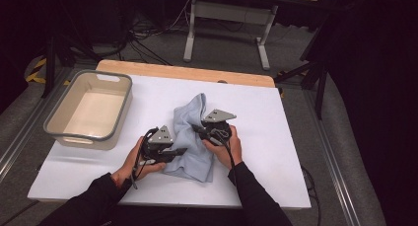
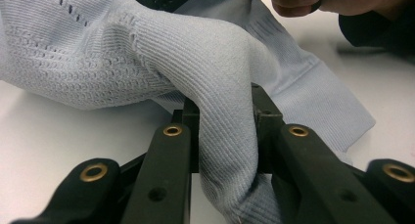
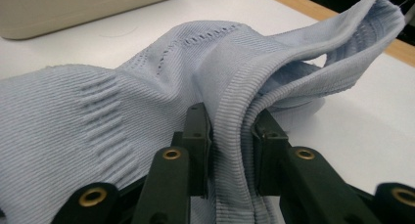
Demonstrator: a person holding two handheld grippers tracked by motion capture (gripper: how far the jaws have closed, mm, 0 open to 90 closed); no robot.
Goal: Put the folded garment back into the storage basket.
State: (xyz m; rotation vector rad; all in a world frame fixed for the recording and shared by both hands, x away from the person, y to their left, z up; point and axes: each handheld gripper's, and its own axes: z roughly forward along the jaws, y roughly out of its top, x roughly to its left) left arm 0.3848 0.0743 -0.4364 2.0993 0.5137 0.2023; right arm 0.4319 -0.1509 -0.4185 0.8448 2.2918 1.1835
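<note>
A: High view? 
B: The pale-blue knitted garment (image 1: pixel 193 137) lies mid-table, long axis twelve to six; left gripper (image 1: pixel 180 151) grips it from nine o'clock, right gripper (image 1: pixel 198 129) from three, both equally near.

A: Left gripper view? 
B: Jaws pinch a knit fold (image 2: pixel 222 136).

A: Right gripper view? 
B: Jaws clamp the ribbed hem (image 3: pixel 232 141); beige tub (image 3: pixel 73 6) at eleven.

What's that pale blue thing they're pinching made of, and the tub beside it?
The pale blue garment looks like a soft, matte knit fabric: fine ribs and small openwork holes show. Which fibre, I cannot tell. The tub seems moulded plastic, beige with a grey rim: smooth walls, rounded corners, a cut-out handle.
</note>
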